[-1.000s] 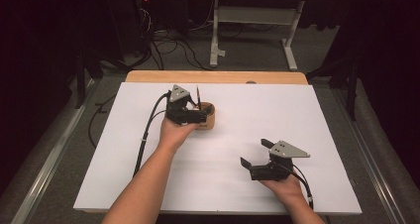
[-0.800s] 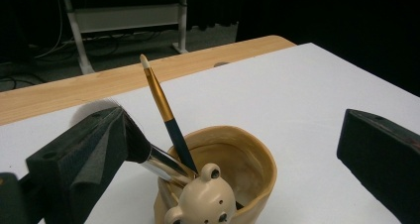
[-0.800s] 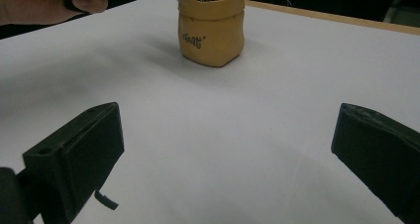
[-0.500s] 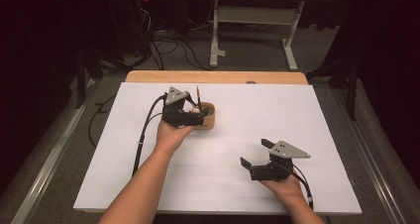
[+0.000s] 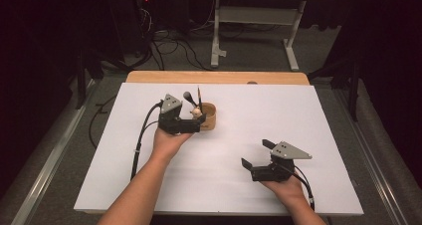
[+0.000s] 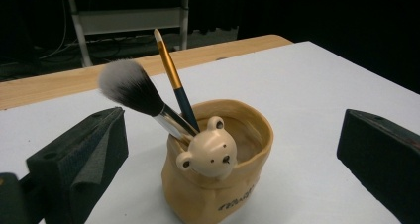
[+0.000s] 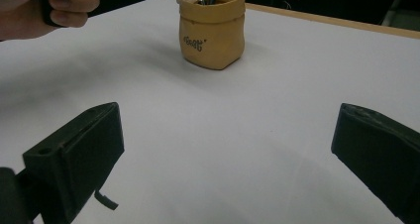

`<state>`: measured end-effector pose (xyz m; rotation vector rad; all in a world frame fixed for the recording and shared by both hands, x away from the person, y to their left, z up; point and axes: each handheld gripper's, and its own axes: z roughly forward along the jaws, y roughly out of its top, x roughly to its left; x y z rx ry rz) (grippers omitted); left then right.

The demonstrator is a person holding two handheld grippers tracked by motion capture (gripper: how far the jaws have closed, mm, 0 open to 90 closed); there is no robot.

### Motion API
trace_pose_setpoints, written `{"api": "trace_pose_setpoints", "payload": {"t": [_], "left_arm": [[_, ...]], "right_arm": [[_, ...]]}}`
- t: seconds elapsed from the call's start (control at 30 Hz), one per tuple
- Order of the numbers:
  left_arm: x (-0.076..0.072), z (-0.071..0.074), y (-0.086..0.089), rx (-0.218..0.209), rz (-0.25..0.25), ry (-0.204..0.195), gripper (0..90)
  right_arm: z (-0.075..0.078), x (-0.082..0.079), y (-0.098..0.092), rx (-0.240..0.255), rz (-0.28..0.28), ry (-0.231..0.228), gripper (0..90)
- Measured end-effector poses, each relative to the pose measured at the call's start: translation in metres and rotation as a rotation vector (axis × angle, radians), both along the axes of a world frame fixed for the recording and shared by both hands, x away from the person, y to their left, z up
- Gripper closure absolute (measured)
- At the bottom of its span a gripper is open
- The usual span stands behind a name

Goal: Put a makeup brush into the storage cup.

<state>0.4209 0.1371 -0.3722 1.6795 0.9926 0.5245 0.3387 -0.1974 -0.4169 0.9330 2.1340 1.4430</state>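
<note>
Tan and soft-looking, the little pot (image 5: 207,117) with the bear face stands upright on the white desk (image 5: 308,115), toward the far left of the sheet, and my left tongs (image 5: 196,125) sit right at its near-left side. Through the left gripper view the pot (image 6: 218,164) stands squarely between my two black jaws, which are spread wide with nothing in them, each one clear of the pot's wall.

Two brushes rise out of the pot. The powder brush (image 6: 130,89) leans out to the left in that view, its fluffy head hanging above my left-hand jaw, while the thin brush (image 6: 173,80) with the gold ferrule stands steeper beside it, tip toward the far edge. Both long axes run up and away from me, not across the jaws.

My right tongs (image 5: 255,160) rest well apart on the near right of the desk, also spread wide and empty; from the right gripper view the pot (image 7: 213,28) is far off ahead.

So the left hand is clearly the nearer one. I judge any grasp of a brush calls for lifting the left tongs higher first.
</note>
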Motion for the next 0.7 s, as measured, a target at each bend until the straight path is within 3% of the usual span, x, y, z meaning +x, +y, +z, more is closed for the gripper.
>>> {"api": "trace_pose_setpoints", "payload": {"t": [0.7], "left_arm": [[-0.034,-0.005,0.009,-0.022,-0.033,-0.031,0.3]], "right_arm": [[0.001,-0.001,0.000,0.005,-0.002,-0.006,1.1]]}}
